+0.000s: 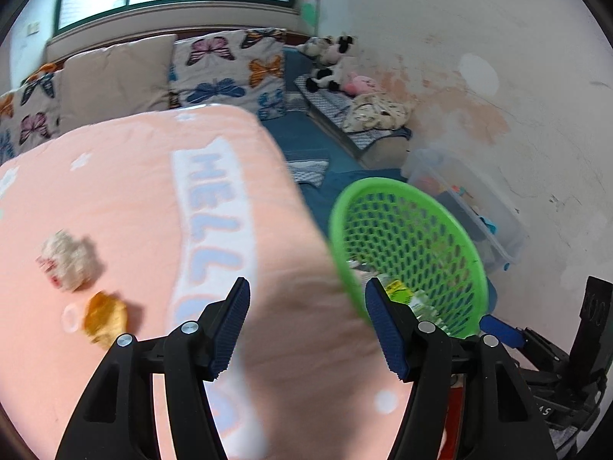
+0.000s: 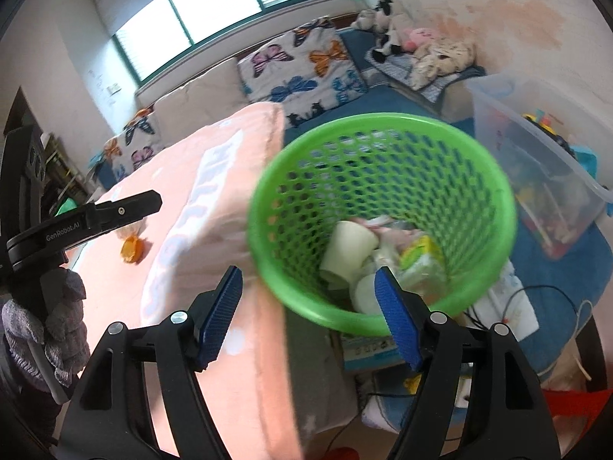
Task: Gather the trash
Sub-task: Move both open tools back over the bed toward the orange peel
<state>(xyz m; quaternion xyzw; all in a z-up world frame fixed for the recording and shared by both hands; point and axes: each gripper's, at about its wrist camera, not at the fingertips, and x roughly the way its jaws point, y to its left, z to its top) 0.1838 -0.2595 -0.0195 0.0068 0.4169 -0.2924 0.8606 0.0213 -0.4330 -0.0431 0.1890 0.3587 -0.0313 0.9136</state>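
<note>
I take the green mesh basket (image 2: 383, 222) as my reference point. Beside it, on the side away from the wall, is a surface covered by a peach cloth (image 1: 115, 199) with a white lettered band; the cloth's corner overlaps the basket rim in both views. Behind the basket lie butterfly-print cushions (image 2: 306, 73) and soft toys (image 2: 398, 34). On its far side, toward the wall, stands a clear plastic storage bin (image 2: 544, 161) with mixed contents. Below the basket I see a cable and paper items on a blue floor mat (image 2: 567, 268).

Trash still out: a crumpled whitish wad (image 1: 71, 260) and an orange wrapper (image 1: 104, 320) rest on the cloth, well apart from the basket. Trash already inside the basket: a white paper cup (image 2: 350, 249) and a yellow-green packet (image 2: 421, 257) (other pieces are too blurred to identify).

Left gripper (image 1: 306, 329): jaws moderately wide, nothing between the pads, over the cloth edge near the basket rim. Right gripper (image 2: 310, 314): jaws likewise apart and empty, just in front of the basket's near rim. A gloved hand (image 2: 49, 329) carries the left gripper.
</note>
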